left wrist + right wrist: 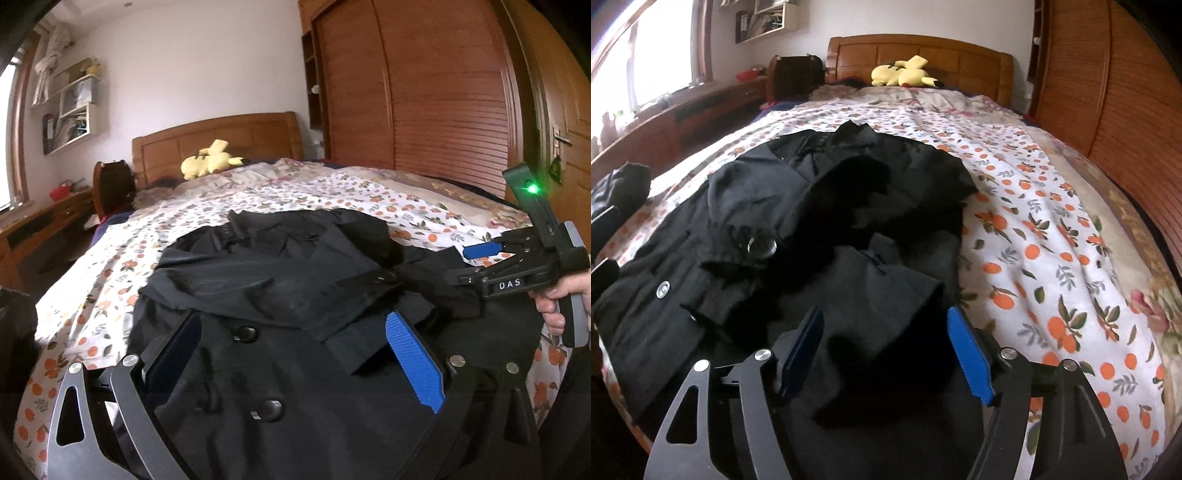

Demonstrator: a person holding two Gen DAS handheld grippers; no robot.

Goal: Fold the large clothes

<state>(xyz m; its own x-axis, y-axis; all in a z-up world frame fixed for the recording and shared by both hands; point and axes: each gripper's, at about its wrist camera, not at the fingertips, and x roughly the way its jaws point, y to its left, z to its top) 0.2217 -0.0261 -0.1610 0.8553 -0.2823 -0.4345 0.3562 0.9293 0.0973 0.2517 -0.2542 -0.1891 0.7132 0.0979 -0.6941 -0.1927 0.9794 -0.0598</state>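
Mid-fold: sleeves lie across the coat (pixel 798 206). My left tongs (pixel 295 354) and right tongs (pixel 886 347) both gape, empty, over its hem; next, pinch it.

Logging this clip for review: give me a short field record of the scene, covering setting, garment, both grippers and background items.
setting: bed with orange-print quilt
garment: black coat, sleeves folded in over the front, large buttons showing
left gripper: open, over the coat's lower front, nothing gripped
right gripper: open, above a folded sleeve, pads not pressing it
background: yellow plush toy by the wooden headboard; wardrobe doors
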